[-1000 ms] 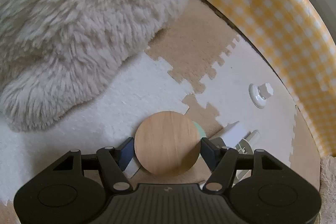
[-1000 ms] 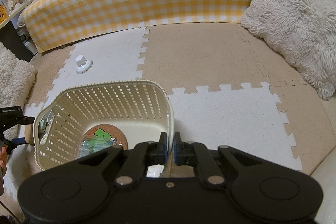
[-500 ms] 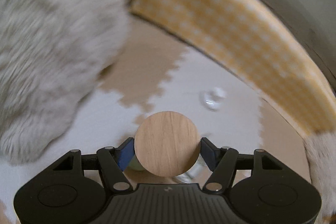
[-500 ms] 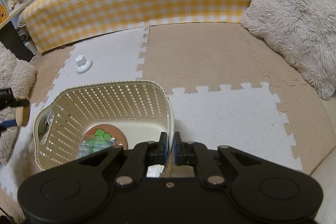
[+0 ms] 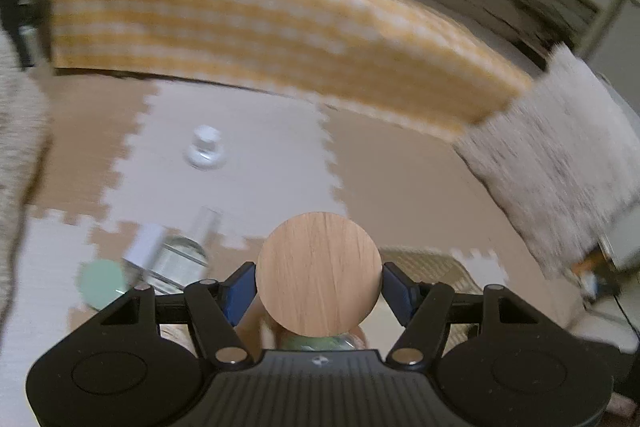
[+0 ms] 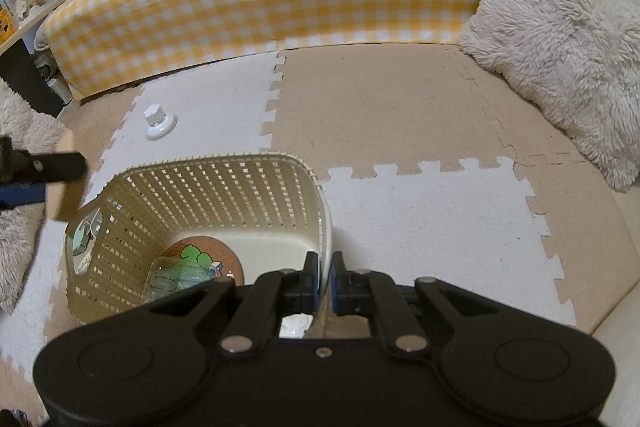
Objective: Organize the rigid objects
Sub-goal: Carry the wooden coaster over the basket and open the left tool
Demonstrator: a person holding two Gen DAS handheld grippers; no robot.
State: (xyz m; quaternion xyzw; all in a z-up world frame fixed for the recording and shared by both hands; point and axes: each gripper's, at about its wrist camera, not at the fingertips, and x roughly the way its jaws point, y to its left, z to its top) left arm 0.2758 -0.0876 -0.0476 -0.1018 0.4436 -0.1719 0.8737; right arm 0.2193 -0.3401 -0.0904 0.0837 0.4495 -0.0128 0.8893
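Already the basket (image 6: 208,219) held a coaster and bottle; the left claw (image 5: 318,281) pinched a wooden disc (image 5: 319,273) near its ten o'clock rim, the right claw (image 6: 325,277) clamped its wall. A white knob (image 6: 159,121) waited on the floor.

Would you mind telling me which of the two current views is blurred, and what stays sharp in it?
Left wrist view: motion-smeared background, checked cushion streaked, only the wooden disc and left gripper crisp. Right wrist view: sharp throughout, basket clear, fisheye bending at edges.
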